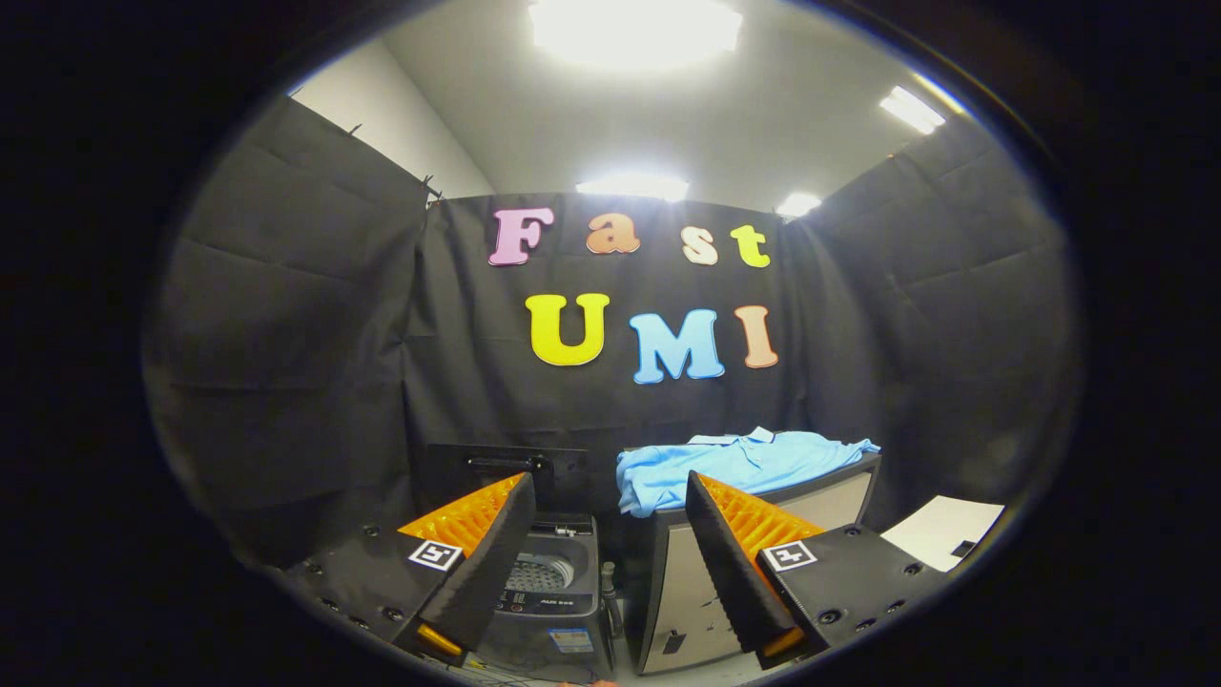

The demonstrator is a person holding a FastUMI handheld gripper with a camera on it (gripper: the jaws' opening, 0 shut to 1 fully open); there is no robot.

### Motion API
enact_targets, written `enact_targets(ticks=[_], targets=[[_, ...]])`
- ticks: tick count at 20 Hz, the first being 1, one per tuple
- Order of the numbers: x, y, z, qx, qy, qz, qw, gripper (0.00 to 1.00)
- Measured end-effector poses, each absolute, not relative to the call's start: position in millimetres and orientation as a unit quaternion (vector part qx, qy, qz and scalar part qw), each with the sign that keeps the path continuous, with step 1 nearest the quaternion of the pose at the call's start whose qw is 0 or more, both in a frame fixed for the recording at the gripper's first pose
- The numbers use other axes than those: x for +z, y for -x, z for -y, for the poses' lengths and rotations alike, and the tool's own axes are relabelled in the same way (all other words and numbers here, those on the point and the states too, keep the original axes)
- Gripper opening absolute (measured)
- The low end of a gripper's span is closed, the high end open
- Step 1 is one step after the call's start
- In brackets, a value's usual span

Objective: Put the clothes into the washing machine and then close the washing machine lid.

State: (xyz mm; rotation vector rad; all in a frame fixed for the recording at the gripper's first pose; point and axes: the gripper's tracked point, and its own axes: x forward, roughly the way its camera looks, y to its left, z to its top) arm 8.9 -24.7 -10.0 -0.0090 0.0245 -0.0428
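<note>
A light blue shirt point(734, 466) lies crumpled on top of a pale cabinet point(820, 501), beyond my right finger and hanging a little over the cabinet's near edge. To the cabinet's left stands a small grey top-loading washing machine point(551, 582), its dark lid point(501, 475) raised upright at the back and the perforated drum point(540, 574) showing. My gripper point(610, 496) is open, held well back from both, with nothing between its fingers. The washer sits just ahead between the fingers; the left finger covers its left side.
Black cloth walls close the booth behind and on both sides. A white sheet point(940, 530) lies on a surface right of the cabinet. Cables trail on the floor in front of the washer. Bright ceiling lights shine overhead.
</note>
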Motion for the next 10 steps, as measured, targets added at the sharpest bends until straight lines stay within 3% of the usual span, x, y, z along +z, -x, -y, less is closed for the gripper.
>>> enact_targets(ticks=[10], targets=[[-6, -9, 46, -0.021, 0.0, -0.013, 1.0, 0.98]])
